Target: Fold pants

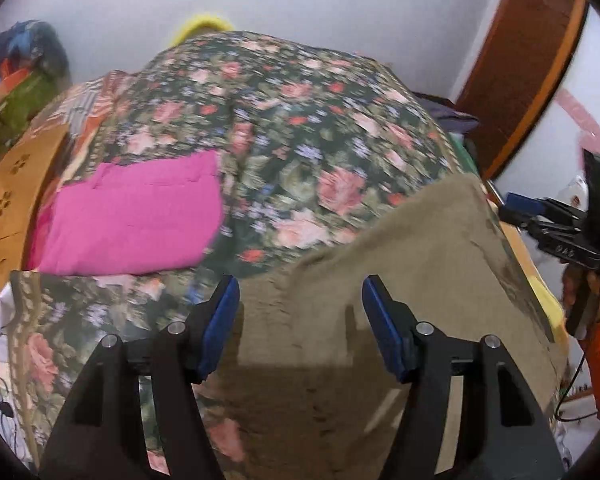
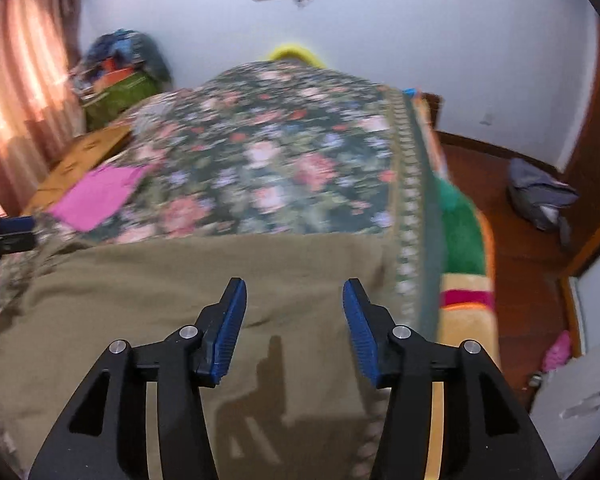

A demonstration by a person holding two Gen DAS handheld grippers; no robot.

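Both tools empty. Left gripper (image 1: pixel 300 320) jaws apart, nothing between them; right gripper (image 2: pixel 294 320) likewise. Olive pants (image 2: pixel 180 292) lie flat right under both sets of tips, spread out, probably laid down so a fold can set. Beyond the tips, the floral bedspread (image 1: pixel 292 120); ahead-left, a pink folded cloth (image 1: pixel 140 220), likely set aside.

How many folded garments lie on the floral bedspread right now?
2: olive-brown pants at the near edge below both grippers, and a pink garment farther back toward the left side. Others may be hidden.
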